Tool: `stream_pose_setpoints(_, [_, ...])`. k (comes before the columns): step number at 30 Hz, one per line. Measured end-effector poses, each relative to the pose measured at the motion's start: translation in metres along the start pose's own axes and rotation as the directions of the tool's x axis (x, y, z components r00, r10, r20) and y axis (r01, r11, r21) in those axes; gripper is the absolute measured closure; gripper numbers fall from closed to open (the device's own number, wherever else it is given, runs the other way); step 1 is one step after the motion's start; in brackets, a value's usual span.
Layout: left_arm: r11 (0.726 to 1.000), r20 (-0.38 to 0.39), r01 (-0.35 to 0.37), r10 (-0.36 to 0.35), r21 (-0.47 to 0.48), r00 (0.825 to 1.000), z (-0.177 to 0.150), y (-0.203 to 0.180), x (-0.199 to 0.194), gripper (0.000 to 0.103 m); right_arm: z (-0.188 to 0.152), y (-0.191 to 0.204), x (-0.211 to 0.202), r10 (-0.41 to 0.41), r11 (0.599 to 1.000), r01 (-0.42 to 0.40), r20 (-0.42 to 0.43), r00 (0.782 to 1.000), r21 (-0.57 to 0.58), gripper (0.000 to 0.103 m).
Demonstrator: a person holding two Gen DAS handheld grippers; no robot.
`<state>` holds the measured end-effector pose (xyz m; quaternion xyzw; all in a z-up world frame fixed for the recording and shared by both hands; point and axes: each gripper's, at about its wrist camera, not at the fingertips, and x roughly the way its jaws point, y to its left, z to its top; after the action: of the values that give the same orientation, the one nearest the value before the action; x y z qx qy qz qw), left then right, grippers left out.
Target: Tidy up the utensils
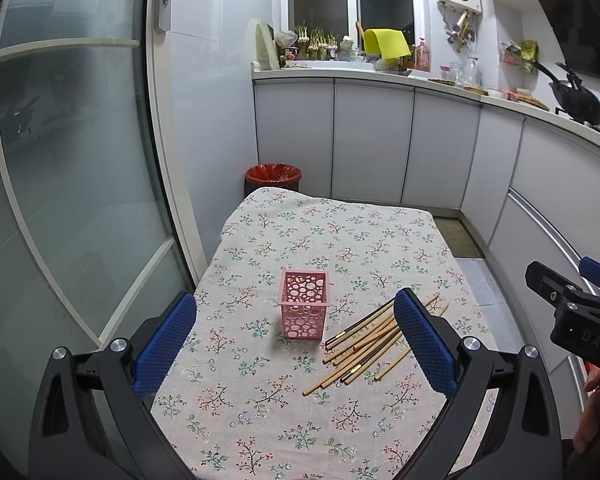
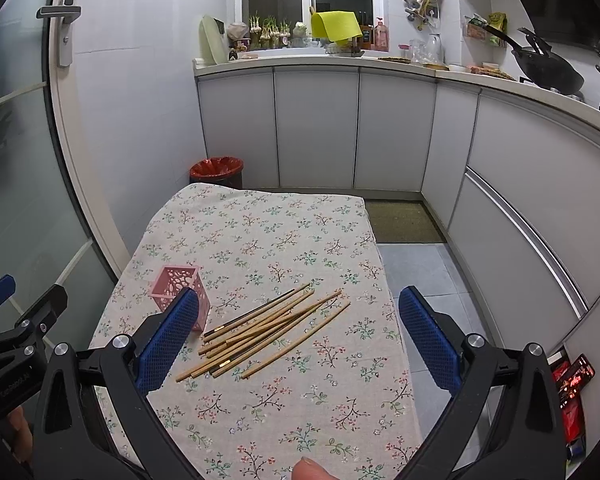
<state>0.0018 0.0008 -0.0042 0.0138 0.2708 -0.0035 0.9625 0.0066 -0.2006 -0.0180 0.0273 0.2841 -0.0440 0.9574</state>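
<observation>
While both my tools hover wide open and empty, the left tool (image 1: 296,342) and right tool (image 2: 298,338), the chopsticks (image 2: 268,330) lie heaped on the counter (image 2: 284,408) just beside the upright pink holder (image 1: 304,310).

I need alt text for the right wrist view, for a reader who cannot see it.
An open right gripper hovers above a pile of wooden chopsticks lying loose on a floral tablecloth. An empty pink perforated holder stands upright just left of the pile, and white kitchen cabinets fill the background.
</observation>
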Motion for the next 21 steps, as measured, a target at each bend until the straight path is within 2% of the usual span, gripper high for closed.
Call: stream_pose_setpoints(21, [1.0, 0.001, -0.005, 0.005, 0.001, 1.0, 0.0031, 0.0021, -0.0017, 0.007, 0.0, 0.0012, 0.0004, 0.001, 1.0, -0.001, 0.003, 1.0, 0.001, 0.007])
